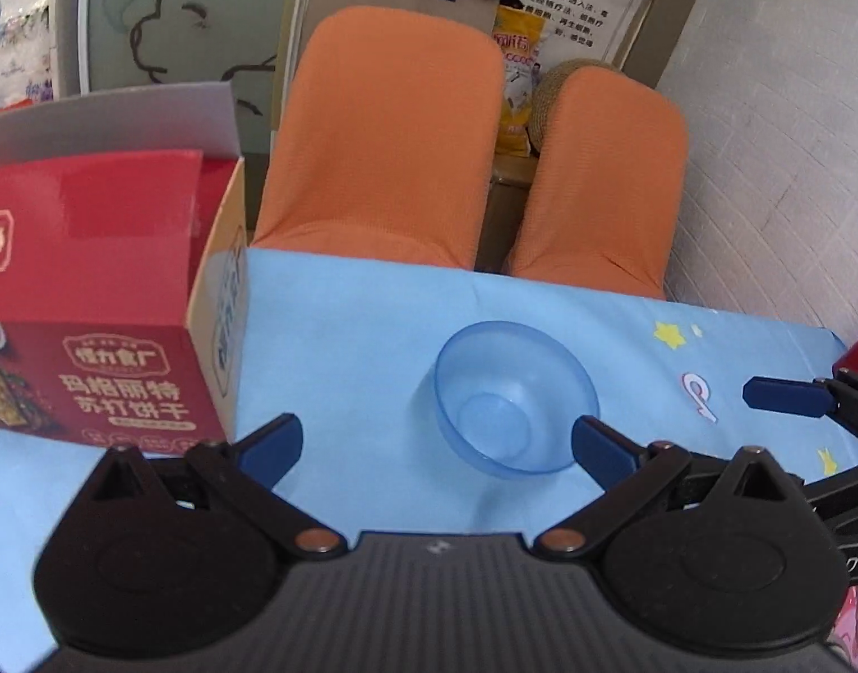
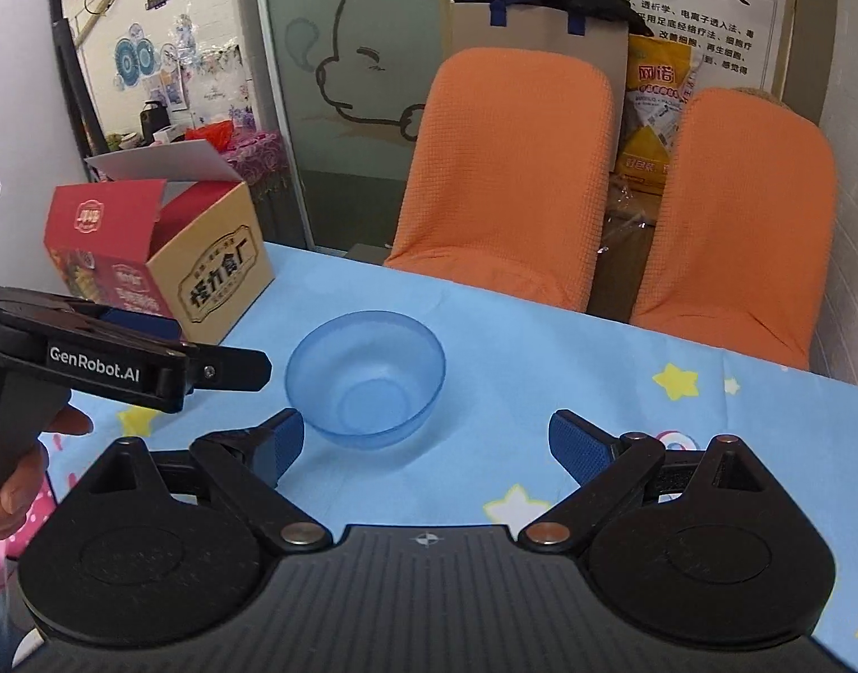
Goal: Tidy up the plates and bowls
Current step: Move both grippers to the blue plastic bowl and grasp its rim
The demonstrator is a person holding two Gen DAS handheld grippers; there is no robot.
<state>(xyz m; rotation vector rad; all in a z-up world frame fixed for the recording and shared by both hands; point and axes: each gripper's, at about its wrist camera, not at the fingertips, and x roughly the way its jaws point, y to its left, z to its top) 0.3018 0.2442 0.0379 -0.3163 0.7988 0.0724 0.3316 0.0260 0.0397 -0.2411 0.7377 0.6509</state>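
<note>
Blue tablecloth (image 1: 361,303) | bowl (image 1: 516,395) right of box (image 1: 109,303) | left gripper (image 1: 437,443) nearer, spread wide, empty | right gripper (image 2: 426,446) likewise.

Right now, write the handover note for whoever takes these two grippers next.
Left gripper: open, empty, low over the table, just short of the bowl.
Right gripper: open, empty, beside it; the bowl sits ahead of its left finger.
Translucent blue plastic bowl: upright, empty, alone on the light blue star-print tablecloth, touched by neither gripper.
Open red cardboard biscuit box: at the table's left far corner, flaps up.
Done: nothing visibly stowed. No plates in view.
Left: grasp the bowl and put it away; the box looks a likely spot, but that is a guess.
</note>
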